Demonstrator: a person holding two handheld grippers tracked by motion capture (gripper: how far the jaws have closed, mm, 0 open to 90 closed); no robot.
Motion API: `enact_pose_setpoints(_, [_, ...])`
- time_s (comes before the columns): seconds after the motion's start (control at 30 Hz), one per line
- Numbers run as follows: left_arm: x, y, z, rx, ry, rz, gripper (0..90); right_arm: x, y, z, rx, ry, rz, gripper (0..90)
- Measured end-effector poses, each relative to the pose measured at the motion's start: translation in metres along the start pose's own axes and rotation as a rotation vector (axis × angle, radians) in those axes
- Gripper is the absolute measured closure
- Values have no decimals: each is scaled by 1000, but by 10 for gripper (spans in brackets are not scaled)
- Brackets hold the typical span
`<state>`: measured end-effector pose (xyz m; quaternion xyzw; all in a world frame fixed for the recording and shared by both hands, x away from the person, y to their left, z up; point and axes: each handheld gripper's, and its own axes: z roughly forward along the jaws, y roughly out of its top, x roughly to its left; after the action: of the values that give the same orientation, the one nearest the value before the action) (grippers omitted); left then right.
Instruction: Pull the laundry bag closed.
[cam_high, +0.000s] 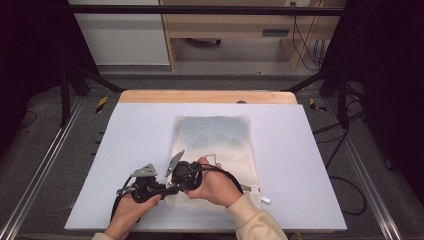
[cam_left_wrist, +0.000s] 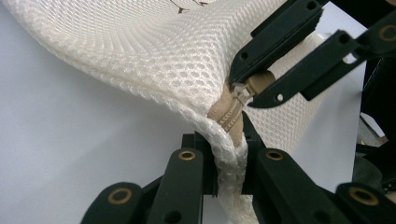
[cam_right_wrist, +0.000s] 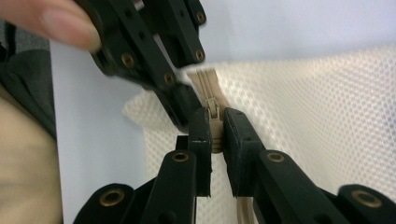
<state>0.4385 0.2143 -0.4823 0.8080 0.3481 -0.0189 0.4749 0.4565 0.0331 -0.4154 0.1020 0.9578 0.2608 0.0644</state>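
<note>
Tongs first: my left tongs (cam_left_wrist: 229, 161) are clamped on the corner seam of the cream mesh zipper bag (cam_high: 216, 145), just below the beige zipper's end. My right tongs (cam_right_wrist: 215, 135) are pinched shut on the beige zipper slider (cam_right_wrist: 214, 114). The bag lies on the white table (cam_high: 135, 135), near corner lifted. I judge a skewed pull could slip the slider free or snag mesh.

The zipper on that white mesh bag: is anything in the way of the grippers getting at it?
Nothing visible. The right gripper is shut on the zipper slider, and the left gripper pinches the mesh bag corner beside it.
</note>
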Motion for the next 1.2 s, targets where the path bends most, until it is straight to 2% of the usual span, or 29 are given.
enact_pose_setpoints(0.13, [-1,0,0,5,6,15,835,-4,-8,-1,-2,2,29,820])
enact_pose_setpoints(0.33, [-2,0,1,17,10,27,832,-6,-12,-1,-10,12,39,819])
enact_pose_setpoints(0.67, [-6,0,3,26,28,56,831,-5,-15,-2,-6,5,27,819])
enact_pose_setpoints(0.8, [-7,0,4,18,28,48,831,-6,-16,-4,-13,14,38,819])
enact_pose_setpoints(0.9, [-7,1,3,22,33,61,832,-6,-16,-4,-19,14,46,819])
enact_pose_setpoints(1.2, [-9,2,2,12,42,61,832,-6,-18,-5,-20,9,43,819])
